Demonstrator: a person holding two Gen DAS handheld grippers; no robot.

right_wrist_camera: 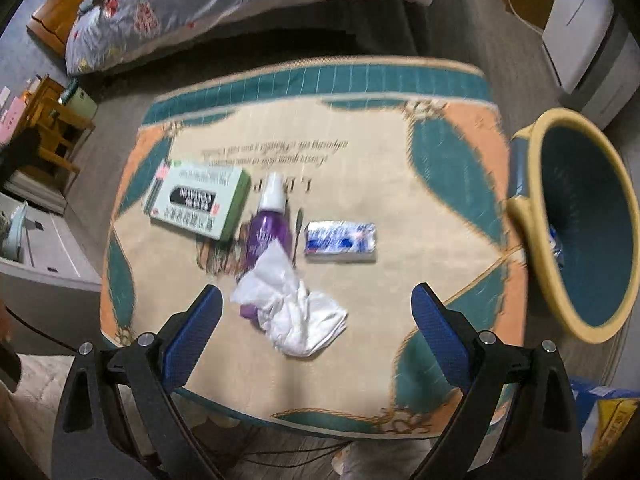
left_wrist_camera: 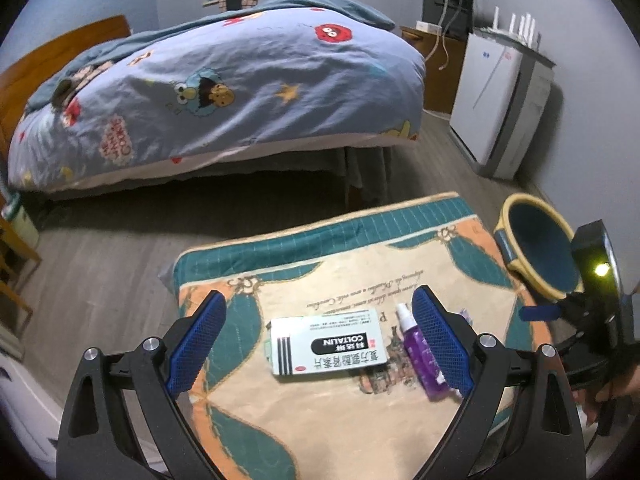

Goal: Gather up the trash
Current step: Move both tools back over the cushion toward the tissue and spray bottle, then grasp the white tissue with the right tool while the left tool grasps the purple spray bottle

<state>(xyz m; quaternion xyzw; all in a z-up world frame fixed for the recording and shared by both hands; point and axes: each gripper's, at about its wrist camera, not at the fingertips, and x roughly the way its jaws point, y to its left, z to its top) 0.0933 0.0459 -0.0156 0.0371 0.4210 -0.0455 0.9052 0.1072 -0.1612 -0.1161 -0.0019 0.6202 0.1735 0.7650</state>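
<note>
Both tongs, left [left_wrist_camera: 318,340] and right [right_wrist_camera: 318,330], gape wide, holding nothing. Tissue [right_wrist_camera: 292,312] sits near the table [right_wrist_camera: 440,184] edge, touching the bottle [right_wrist_camera: 266,232]; box [right_wrist_camera: 198,200], packet [right_wrist_camera: 340,240] behind, bin [right_wrist_camera: 576,224] off right edge.

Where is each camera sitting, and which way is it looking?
Left wrist: on the left gripper, low over the table, facing the bed; open jaws frame the medicine box; the right gripper shows at the right edge.
Right wrist: on the right gripper, higher, looking down at the tissue; jaws open.
Shared: box, purple bottle, bin.
</note>
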